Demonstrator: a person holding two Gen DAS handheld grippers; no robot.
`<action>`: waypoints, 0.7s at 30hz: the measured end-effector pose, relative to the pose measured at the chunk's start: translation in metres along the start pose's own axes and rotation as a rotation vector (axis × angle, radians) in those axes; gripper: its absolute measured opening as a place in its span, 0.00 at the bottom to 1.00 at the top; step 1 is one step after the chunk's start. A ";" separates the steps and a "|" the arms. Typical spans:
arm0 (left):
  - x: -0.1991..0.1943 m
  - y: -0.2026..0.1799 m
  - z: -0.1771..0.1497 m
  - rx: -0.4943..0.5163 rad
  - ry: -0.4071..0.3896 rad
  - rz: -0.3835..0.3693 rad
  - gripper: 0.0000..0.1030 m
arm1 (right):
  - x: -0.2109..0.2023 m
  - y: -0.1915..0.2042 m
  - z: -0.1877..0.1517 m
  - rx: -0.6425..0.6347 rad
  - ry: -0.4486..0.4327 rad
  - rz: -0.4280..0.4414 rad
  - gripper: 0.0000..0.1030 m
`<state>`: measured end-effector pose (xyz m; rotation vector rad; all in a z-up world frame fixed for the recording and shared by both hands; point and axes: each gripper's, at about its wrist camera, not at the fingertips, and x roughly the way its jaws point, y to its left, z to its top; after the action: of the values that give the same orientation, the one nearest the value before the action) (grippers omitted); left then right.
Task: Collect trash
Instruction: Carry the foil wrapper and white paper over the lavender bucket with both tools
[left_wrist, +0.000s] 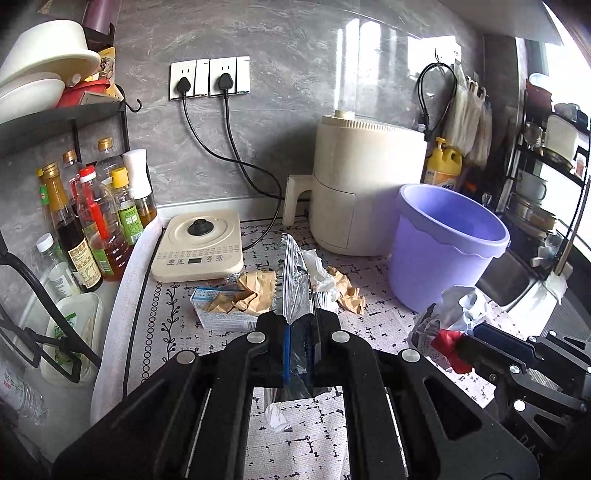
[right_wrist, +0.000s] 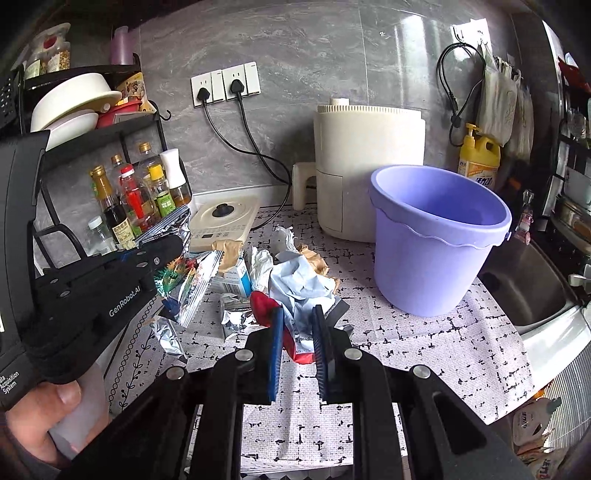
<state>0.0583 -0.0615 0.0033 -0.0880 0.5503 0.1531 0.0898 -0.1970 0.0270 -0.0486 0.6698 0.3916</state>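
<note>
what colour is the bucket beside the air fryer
Light purple bucket, plain with a wavy rim band; clearest in the right wrist view.

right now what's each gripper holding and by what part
Left gripper: shut on the foil snack wrapper, near its lower end. Right gripper: shut on crumpled blue-and-red packaging, at its near edge.

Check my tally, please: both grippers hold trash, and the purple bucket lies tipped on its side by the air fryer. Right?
Not quite. The bucket stands upright, mouth up, as the right wrist view shows. The rest holds: left gripper and right gripper both hold trash, and the bucket is by the air fryer.
</note>
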 end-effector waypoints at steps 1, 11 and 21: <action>0.000 -0.003 0.004 0.006 -0.007 -0.009 0.06 | -0.003 -0.003 0.003 0.003 -0.008 -0.010 0.16; 0.009 -0.042 0.038 0.042 -0.066 -0.095 0.06 | -0.016 -0.040 0.035 0.056 -0.075 -0.083 0.16; 0.032 -0.082 0.067 0.064 -0.102 -0.146 0.06 | -0.012 -0.082 0.059 0.076 -0.117 -0.135 0.16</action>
<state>0.1337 -0.1299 0.0471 -0.0573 0.4452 -0.0029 0.1466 -0.2665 0.0740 0.0009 0.5622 0.2370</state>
